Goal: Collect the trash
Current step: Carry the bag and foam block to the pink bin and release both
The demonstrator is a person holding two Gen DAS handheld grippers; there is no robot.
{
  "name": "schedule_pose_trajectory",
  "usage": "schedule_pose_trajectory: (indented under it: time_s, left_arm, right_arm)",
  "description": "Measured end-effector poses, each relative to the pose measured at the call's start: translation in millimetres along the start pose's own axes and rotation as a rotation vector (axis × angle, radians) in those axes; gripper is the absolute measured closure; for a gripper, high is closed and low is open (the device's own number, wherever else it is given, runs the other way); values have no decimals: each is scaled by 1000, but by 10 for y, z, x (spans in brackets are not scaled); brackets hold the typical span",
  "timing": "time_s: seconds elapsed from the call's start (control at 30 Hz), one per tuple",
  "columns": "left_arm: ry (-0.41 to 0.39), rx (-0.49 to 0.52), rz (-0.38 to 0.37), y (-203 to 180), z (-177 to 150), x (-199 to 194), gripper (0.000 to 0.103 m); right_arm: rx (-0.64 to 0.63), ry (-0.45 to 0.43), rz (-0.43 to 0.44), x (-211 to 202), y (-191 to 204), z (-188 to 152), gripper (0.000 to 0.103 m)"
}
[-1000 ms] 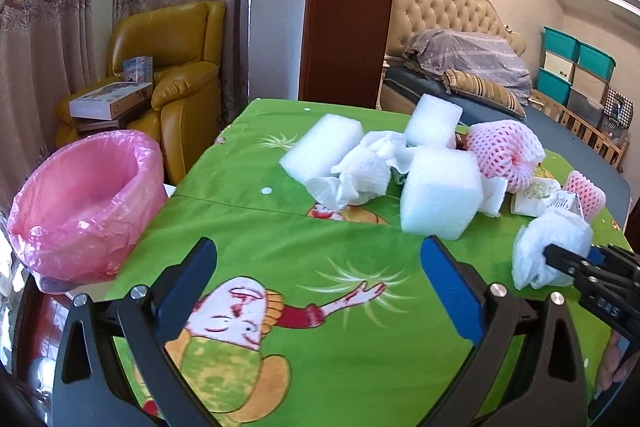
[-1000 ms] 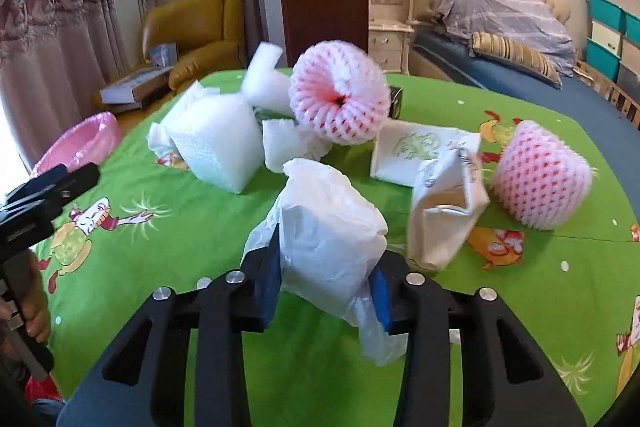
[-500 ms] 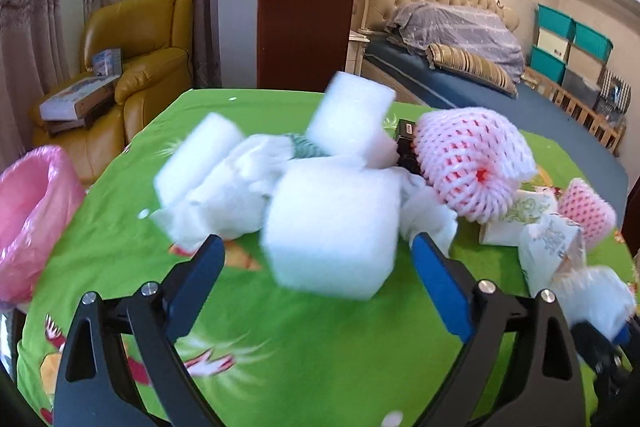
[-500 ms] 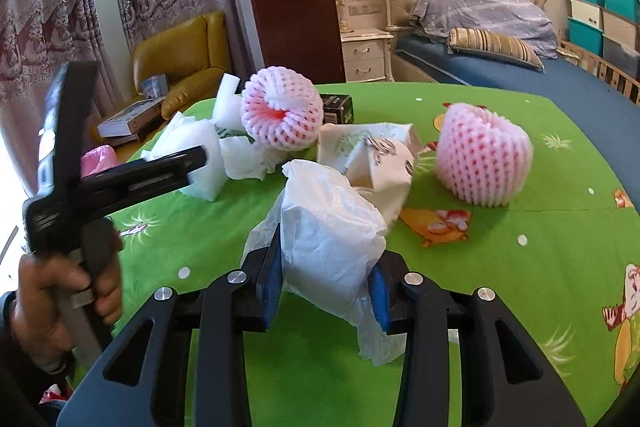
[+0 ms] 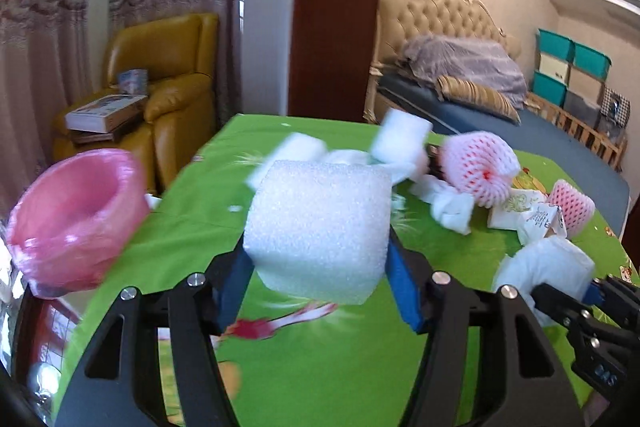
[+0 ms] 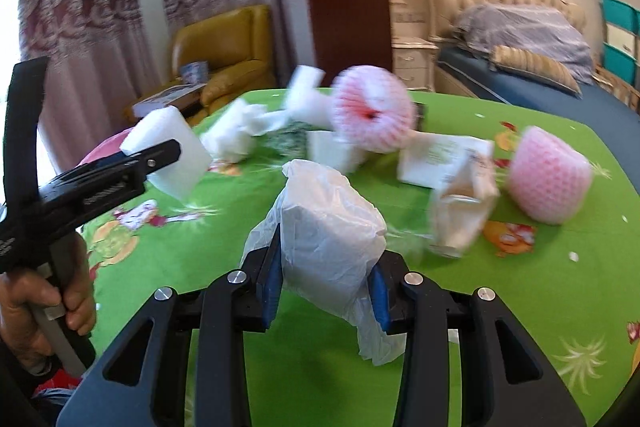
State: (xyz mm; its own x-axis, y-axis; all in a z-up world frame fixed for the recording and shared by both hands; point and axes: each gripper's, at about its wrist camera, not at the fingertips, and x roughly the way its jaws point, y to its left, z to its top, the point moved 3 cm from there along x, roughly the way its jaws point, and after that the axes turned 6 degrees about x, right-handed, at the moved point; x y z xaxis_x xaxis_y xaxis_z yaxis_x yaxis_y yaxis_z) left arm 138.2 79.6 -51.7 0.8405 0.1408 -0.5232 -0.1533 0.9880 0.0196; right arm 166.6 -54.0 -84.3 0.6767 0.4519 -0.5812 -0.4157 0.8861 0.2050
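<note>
My left gripper (image 5: 318, 283) is shut on a white foam block (image 5: 320, 227) and holds it above the green tablecloth (image 5: 320, 367). The block also shows in the right wrist view (image 6: 172, 151). My right gripper (image 6: 326, 283) is shut on a crumpled white paper wad (image 6: 328, 239), which also shows in the left wrist view (image 5: 548, 267). A bin lined with a pink bag (image 5: 76, 215) stands at the table's left edge. More trash lies on the table: a pink foam fruit net (image 5: 480, 171), a second net (image 6: 548, 175), foam pieces and paper cartons (image 6: 460, 207).
A yellow armchair (image 5: 172, 95) with boxes stands behind the bin. A bed (image 5: 500, 107) lies beyond the table's far right. Curtains and a brown door frame (image 5: 332, 27) are at the back. A hand (image 6: 44, 307) holds the left gripper's handle.
My left gripper moved in on the white foam block, closed on it and lifted it toward the left. My right gripper kept its hold on the paper wad.
</note>
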Motion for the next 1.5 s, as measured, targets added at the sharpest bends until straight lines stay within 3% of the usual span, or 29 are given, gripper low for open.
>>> schedule_pose_trajectory:
  time_s: [0.33,0.73,1.3,1.5]
  left_arm:
    - [-71,-36,95,689,-104,-500,43]
    - [-68,-78,179,1486,-153,-645,43]
    - [-86,-118,297,2769,-79,-515,43]
    - [-74,-138,288,3187,-45,-265,43]
  right_arm:
    - [-100,-1,139,39,759,86,65]
    - [-147,-2,252,282,1446,306,65]
    - [-256,14,385,969,2672,746,65]
    - [-299,38,400,1262,3057,813,65]
